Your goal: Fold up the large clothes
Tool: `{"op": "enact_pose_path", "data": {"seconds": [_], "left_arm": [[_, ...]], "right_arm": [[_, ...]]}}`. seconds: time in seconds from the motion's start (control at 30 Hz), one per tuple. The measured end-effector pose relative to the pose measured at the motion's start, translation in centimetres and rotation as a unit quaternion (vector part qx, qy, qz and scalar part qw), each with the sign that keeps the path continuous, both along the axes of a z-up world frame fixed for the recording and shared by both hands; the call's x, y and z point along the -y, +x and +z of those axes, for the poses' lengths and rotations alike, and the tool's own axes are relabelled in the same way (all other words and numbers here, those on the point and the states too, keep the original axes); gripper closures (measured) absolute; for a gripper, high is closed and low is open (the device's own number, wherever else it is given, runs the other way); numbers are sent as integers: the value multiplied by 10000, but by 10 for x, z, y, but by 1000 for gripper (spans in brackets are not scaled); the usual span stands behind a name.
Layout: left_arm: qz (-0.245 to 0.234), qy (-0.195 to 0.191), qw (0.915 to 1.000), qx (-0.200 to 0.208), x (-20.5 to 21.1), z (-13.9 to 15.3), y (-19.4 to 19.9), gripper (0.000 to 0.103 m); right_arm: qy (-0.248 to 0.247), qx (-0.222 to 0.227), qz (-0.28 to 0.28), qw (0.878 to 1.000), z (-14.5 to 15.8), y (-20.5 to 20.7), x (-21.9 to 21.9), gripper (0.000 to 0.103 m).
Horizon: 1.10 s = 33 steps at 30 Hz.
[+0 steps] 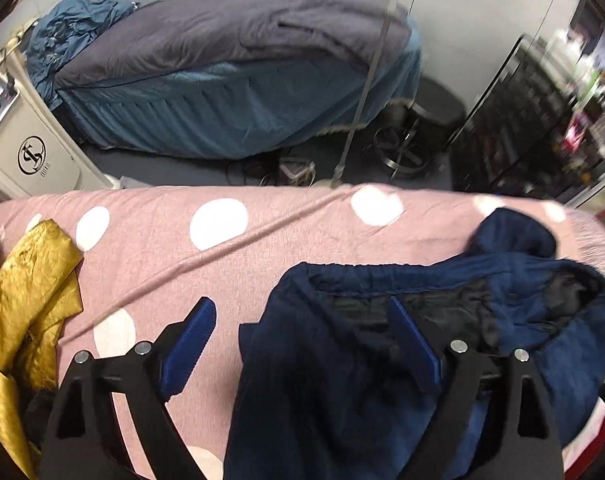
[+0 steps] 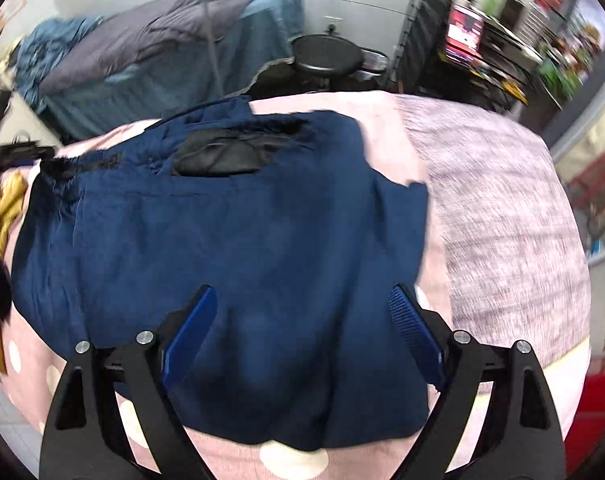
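Observation:
A dark navy garment [image 1: 342, 380] with a black lining at its elastic waistband lies on the pink polka-dot cover [image 1: 162, 248]. My left gripper [image 1: 302, 312] hangs above the garment's left edge, its blue pads spread wide with nothing pinched. In the right wrist view the same navy garment [image 2: 242, 232] lies folded over and fairly flat on the pink cover [image 2: 390, 128]. My right gripper [image 2: 302, 300] hovers over its near part, jaws wide apart and holding nothing.
A gold satin cloth [image 1: 26, 300] lies crumpled at the left end of the cover. Behind stand a bed with grey and blue bedding [image 1: 230, 80], a black stool [image 2: 326, 56], a metal pole [image 1: 366, 80], a white appliance [image 1: 26, 148] and a cluttered shelf rack [image 2: 482, 40].

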<state>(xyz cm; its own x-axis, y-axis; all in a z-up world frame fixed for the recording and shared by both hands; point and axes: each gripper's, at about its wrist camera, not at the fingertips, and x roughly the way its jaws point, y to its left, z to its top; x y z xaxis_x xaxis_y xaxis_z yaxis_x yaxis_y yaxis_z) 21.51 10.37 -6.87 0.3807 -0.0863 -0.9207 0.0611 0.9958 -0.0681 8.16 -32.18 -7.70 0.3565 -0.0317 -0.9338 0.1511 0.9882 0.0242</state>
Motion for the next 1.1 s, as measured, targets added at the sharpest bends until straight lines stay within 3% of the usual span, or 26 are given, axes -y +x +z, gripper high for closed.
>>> {"op": "enact_pose_path", "data": {"seconds": [0.1, 0.2, 0.47, 0.53, 0.6, 0.67, 0.8, 0.93, 1.03, 1.1], "left_arm": [[64, -358, 9993, 82, -22, 14, -30, 14], [21, -695, 9975, -99, -33, 10, -66, 12], [-480, -631, 9945, -684, -5, -43, -112, 11], [-805, -224, 9944, -653, 15, -55, -114, 31], [-968, 368, 9923, -683, 28, -64, -109, 78], [-966, 311, 9924, -693, 29, -57, -100, 93], [-1063, 314, 9935, -273, 21, -15, -77, 96], [-622, -57, 9980, -106, 3, 16, -47, 96], [-716, 136, 9973, -43, 13, 16, -43, 96], [-645, 83, 9978, -115, 16, 13, -43, 96]], "right_arm": [[152, 63, -153, 9997, 3, -17, 15, 16], [401, 74, -87, 9991, 2, -27, 21, 16], [590, -169, -278, 9977, -14, -41, 22, 16], [582, -204, -283, 9977, -17, -42, 20, 16], [504, -226, -226, 9982, -19, -43, 18, 16], [410, -186, -233, 9987, -17, -46, 18, 16], [475, -147, -450, 9977, -15, -51, 30, 16], [250, -344, -489, 9979, -25, -49, 35, 16], [923, -478, -383, 9938, -36, -47, 32, 24], [556, -780, -268, 9950, -48, -45, 22, 76]]}}
